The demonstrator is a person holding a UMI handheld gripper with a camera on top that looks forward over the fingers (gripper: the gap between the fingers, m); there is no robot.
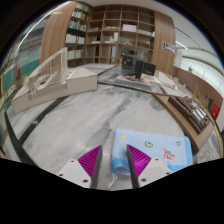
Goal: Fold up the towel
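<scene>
A light blue towel (160,150) with small coloured prints lies on the grey marbled table (80,120), ahead and to the right of my fingers. One bunched, rolled edge of it (118,161) reaches in between the fingers and lies against the right magenta pad (137,158). A gap shows between that edge and the left pad (91,158). My gripper (114,152) is open and low over the table, with the towel's edge between the fingers.
Bare table stretches ahead and to the left of the towel. A white frame-like object (45,75) stands at the table's far left. Wooden shelving (120,25) fills the back wall. A wooden rack (192,110) runs along the right side.
</scene>
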